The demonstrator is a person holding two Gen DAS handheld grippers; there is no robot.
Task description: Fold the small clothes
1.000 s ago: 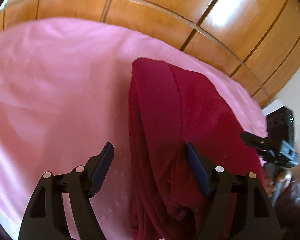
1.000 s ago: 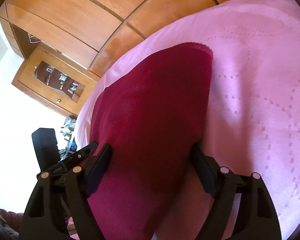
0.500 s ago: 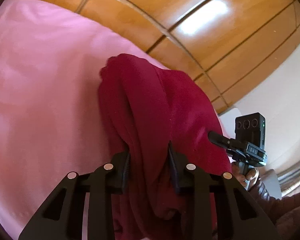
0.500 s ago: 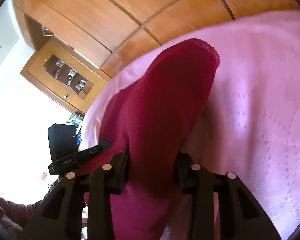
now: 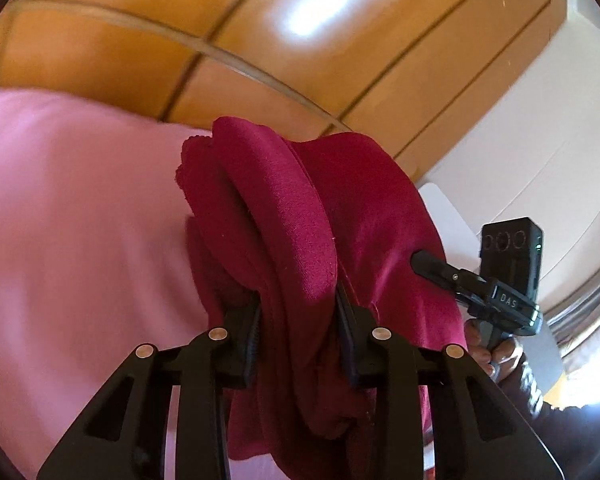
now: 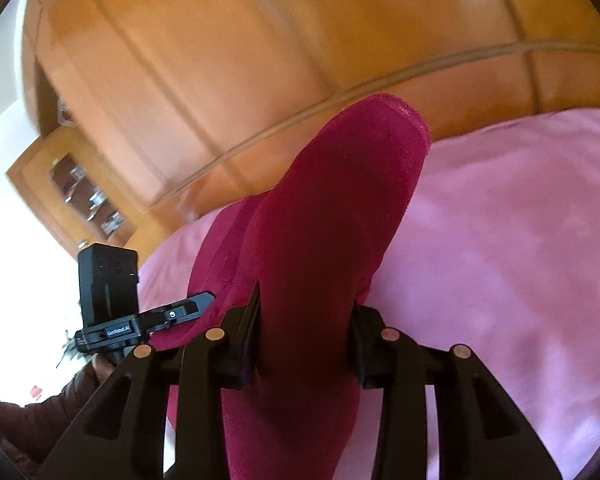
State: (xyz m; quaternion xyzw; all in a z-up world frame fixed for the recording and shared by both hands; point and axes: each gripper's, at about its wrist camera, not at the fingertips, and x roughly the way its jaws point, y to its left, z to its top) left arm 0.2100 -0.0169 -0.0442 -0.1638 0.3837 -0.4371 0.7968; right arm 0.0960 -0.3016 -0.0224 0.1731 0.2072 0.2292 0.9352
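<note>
Both clamped on the red garment (image 5: pixel 340 216): left gripper (image 5: pixel 298 332) on a bunched edge, right gripper (image 6: pixel 304 332) on the other end, jaws having just closed around cloth. Garment partly lifted off the pink bed (image 5: pixel 80 220). Best carried level, edges kept taut and matched, then laid over evenly without dragging.

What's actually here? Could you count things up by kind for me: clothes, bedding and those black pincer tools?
Dark red fleece garment: 1
Pink bedspread: 1
Black two-finger grippers, both clamped on the garment: 2, left gripper, right gripper
Total: 4
</note>
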